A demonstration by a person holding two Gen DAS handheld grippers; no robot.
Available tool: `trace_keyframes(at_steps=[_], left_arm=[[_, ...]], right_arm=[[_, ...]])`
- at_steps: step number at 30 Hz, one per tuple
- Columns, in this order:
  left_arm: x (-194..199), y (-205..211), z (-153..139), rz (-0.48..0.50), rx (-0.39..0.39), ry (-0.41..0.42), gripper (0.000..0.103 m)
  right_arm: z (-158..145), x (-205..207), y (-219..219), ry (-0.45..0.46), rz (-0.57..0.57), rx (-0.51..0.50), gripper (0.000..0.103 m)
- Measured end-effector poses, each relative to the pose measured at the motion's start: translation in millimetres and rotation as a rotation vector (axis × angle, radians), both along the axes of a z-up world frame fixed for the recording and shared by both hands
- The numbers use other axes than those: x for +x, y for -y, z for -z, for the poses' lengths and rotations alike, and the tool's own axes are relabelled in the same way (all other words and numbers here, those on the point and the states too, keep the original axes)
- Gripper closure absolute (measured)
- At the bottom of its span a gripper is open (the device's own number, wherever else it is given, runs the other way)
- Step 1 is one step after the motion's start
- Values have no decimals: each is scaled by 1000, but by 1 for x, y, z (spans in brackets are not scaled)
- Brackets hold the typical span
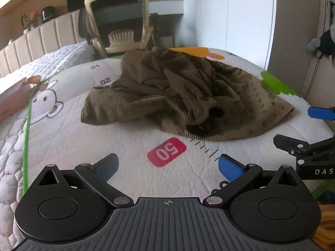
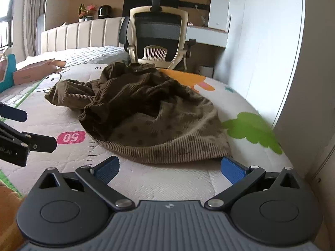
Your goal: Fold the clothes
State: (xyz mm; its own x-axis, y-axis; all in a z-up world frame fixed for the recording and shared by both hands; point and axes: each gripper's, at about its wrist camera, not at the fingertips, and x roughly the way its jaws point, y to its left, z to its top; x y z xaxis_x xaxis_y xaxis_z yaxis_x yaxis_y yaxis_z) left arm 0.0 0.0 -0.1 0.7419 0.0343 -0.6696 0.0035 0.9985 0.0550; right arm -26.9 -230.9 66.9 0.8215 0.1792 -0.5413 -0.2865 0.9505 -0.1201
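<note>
1. A crumpled brown corduroy garment [image 1: 178, 96] [image 2: 146, 113] lies in a heap on a white quilted bed cover [image 1: 129, 138] [image 2: 62, 117] printed with cartoon animals and a ruler scale.
2. A red "50" label [image 1: 166, 151] [image 2: 71, 137] on the cover sits just in front of the garment's near hem.
3. The left gripper [image 1: 167, 166] hovers over the cover on the near side of the garment, short of the hem, jaws spread wide and empty.
4. The right gripper [image 2: 169, 168] is just in front of the garment's ribbed hem, jaws spread wide, its right blue pad close to the hem corner; contact cannot be told.
5. Beyond the garment stands an office chair [image 1: 119, 21] [image 2: 158, 35].
6. A cardboard box [image 2: 35, 71] rests on the bed, left of the garment.
</note>
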Motion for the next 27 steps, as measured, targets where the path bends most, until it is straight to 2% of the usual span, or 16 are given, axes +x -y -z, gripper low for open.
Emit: trace_keyframes(at_steps=[5,7,27], left_arm=[[0,-1,4,-5,14,-4,0],[1,-1,5,-7,19,-6,0],[3,-3,4,-27,19,-39,0]], right_arm=[[2,-7,-4,-56,18,23,0],[3,7,-6,-107,13,29,0],[3,9,-1,-95,22,55,0]])
